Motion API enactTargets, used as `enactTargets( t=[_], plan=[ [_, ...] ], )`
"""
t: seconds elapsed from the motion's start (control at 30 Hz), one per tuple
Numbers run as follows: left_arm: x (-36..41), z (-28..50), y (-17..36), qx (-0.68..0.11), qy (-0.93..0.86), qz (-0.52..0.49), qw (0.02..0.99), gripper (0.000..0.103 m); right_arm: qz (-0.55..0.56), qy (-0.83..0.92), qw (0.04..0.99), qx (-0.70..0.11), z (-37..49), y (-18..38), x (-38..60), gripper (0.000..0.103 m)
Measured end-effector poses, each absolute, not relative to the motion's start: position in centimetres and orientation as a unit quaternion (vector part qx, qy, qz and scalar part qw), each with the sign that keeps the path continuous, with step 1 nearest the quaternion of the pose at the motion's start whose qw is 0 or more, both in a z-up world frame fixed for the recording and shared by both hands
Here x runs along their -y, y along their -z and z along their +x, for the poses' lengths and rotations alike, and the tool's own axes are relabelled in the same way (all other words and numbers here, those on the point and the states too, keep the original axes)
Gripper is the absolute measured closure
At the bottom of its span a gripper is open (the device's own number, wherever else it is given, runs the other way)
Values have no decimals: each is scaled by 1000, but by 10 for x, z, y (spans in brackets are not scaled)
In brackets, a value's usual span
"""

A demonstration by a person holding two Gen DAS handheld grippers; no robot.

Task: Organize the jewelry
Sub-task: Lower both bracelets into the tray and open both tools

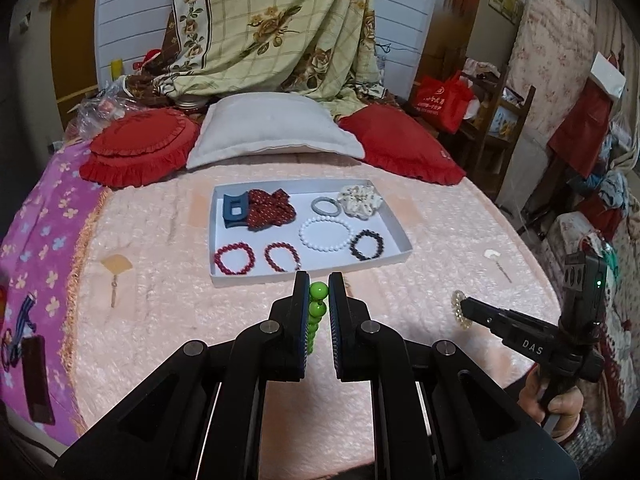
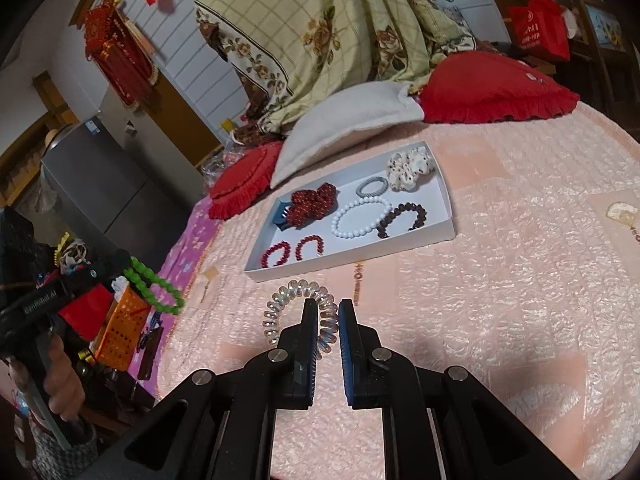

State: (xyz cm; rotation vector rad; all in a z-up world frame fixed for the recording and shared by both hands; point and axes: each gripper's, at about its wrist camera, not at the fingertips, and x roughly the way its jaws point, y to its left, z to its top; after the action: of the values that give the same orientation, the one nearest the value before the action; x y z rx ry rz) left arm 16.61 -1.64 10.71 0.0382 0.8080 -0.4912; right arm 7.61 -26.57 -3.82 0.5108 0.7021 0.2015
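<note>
My left gripper (image 1: 319,280) is shut on a green bead bracelet (image 1: 318,308), held above the pink bedspread just in front of the white tray (image 1: 394,218); the bracelet also shows in the right wrist view (image 2: 154,286). My right gripper (image 2: 329,304) is shut on a clear spiral hair tie (image 2: 296,292), also seen in the left wrist view (image 1: 457,308). The tray (image 2: 444,188) holds a white bead bracelet (image 1: 325,233), a dark bracelet (image 1: 366,244), two red bracelets (image 1: 234,258), a grey hair tie (image 1: 324,205), a cream scrunchie (image 1: 360,199), a red bow (image 1: 270,208) and a blue claw clip (image 1: 233,210).
A yellow fan-shaped hairpin (image 1: 115,267) lies left of the tray, a white one (image 1: 494,258) to the right. Red cushions (image 1: 140,146) and a white pillow (image 1: 272,128) sit behind the tray. An orange basket (image 2: 122,326) stands beside the bed.
</note>
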Motion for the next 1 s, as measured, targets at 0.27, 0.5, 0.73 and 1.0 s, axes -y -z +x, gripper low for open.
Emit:
enactTargets(
  t=[0.27, 0.5, 0.73, 1.0],
  plan=[
    [35, 204, -99, -388, 238, 55, 889, 95, 228, -90, 901, -359, 117, 42, 268, 93],
    [54, 256, -85, -399, 241, 63, 883, 95, 194, -86, 904, -370, 165, 43, 258, 93],
    [81, 315, -56, -442, 258, 47, 858, 95, 175, -89, 901, -387, 211, 57, 246, 93],
    [108, 367, -2, -488, 257, 44, 833, 95, 162, -81, 895, -407, 258, 78, 241, 93]
  ],
)
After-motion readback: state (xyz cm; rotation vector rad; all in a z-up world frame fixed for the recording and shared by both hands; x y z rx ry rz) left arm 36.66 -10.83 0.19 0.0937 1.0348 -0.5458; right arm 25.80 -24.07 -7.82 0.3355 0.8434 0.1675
